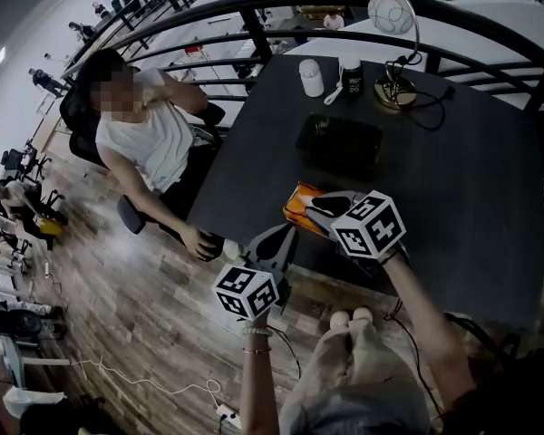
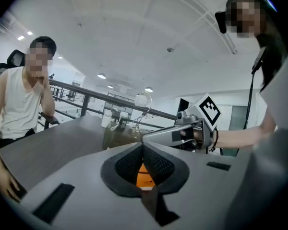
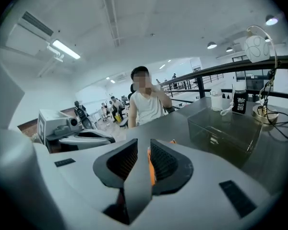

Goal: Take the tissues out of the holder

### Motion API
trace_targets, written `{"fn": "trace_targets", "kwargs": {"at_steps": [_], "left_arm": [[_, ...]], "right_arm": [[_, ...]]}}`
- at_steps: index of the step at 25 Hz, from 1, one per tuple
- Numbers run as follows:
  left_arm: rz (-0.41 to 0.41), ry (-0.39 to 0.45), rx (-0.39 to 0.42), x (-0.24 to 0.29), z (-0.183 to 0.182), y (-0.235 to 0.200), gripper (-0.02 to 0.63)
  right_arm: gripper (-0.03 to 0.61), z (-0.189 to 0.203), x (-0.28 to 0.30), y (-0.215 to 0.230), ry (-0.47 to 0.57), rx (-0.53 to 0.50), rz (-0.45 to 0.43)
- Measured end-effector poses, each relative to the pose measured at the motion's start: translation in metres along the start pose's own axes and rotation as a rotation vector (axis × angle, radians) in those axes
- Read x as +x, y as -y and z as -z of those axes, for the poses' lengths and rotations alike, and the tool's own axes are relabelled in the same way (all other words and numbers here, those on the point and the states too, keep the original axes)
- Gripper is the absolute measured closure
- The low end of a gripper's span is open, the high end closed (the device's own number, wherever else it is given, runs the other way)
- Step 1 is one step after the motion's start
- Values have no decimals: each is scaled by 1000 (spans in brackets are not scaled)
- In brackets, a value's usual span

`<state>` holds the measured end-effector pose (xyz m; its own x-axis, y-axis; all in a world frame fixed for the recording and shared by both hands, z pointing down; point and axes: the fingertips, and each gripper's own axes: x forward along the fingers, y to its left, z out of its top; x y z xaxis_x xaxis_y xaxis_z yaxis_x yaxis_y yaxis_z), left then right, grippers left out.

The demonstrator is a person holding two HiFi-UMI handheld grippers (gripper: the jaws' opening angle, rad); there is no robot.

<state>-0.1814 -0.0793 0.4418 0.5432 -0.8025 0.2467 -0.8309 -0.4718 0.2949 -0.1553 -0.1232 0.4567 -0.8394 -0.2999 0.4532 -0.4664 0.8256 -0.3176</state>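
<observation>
An orange tissue pack (image 1: 299, 203) lies on the dark table (image 1: 453, 198) near its front left edge, out of the dark see-through holder (image 1: 338, 145), which stands behind it. My right gripper (image 1: 314, 208) is over the pack with its jaws apart. In the right gripper view (image 3: 143, 150) a strip of the orange pack (image 3: 151, 169) shows in the gap, against the right pad. My left gripper (image 1: 281, 236) hovers at the table's edge just in front of the pack, its jaw tips (image 2: 143, 146) touching. Orange (image 2: 144, 177) shows beyond them.
A person in a white top (image 1: 145, 139) sits at the table's left side, one hand (image 1: 199, 243) on its edge. At the back stand a white cup (image 1: 311, 77), a dark can (image 1: 351, 75) and a globe lamp (image 1: 392, 14) with cables. A black railing (image 1: 254, 12) runs behind.
</observation>
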Motion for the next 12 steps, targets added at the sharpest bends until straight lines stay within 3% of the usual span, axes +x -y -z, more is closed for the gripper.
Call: {"fn": "trace_targets", "kwargs": {"at_steps": [4,12], "left_arm": [[16,46,32,-3,-23,14,606],[63,108,117,-17,-57,42,606]], "right_arm": [[493,-11,-19,-13,68,4,-27],[558,-40,-56,-38,198,-67,0]]}}
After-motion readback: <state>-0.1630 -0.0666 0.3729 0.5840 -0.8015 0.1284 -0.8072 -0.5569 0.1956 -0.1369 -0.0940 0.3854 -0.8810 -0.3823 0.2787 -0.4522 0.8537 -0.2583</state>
